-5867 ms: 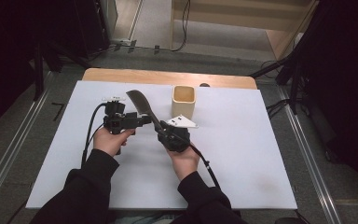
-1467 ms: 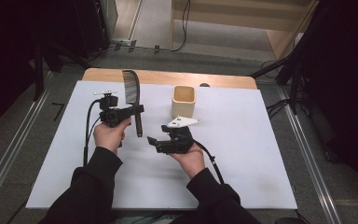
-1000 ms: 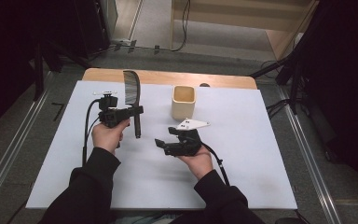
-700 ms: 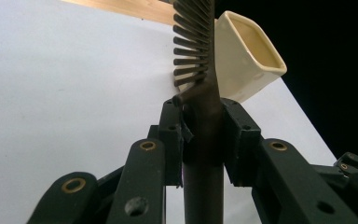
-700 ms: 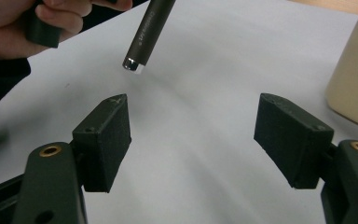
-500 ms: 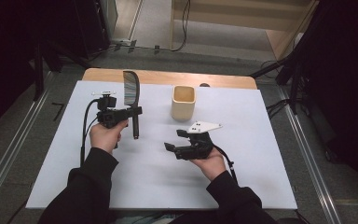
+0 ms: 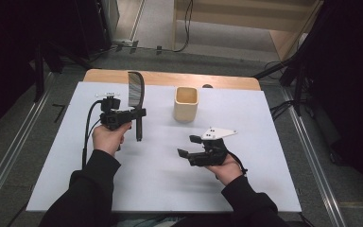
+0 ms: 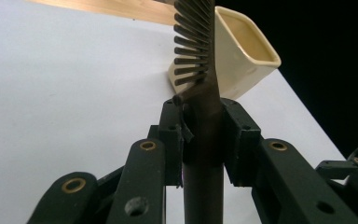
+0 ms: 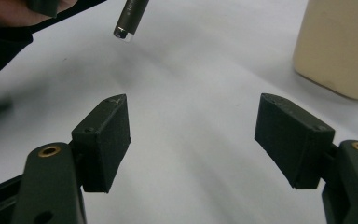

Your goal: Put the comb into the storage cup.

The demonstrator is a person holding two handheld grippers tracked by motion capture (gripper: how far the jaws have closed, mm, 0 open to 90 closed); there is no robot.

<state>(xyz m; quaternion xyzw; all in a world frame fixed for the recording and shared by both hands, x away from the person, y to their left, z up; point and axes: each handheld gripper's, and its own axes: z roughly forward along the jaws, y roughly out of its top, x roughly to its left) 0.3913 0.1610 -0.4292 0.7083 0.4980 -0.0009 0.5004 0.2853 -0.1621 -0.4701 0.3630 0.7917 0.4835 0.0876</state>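
Comb upright over the white bench, risk of tipping.
High view: left claw clamps the dark plastic comb at ten o'clock from the cream square cup. Right gripper view: right claw gapes empty; the comb could swing, striking the cup.

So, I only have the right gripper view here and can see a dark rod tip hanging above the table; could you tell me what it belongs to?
Observer: It is the handle end of a dark comb, which the left gripper clamps just below the teeth.
Operator: Thank you. How does the comb stand?
Observer: Roughly upright, teeth end up, handle end down, off the white table.
Operator: And the cream thing at my right edge?
Observer: It is an open, square-mouthed cup; it looks empty, and it stands beyond the open right gripper, apart from it.
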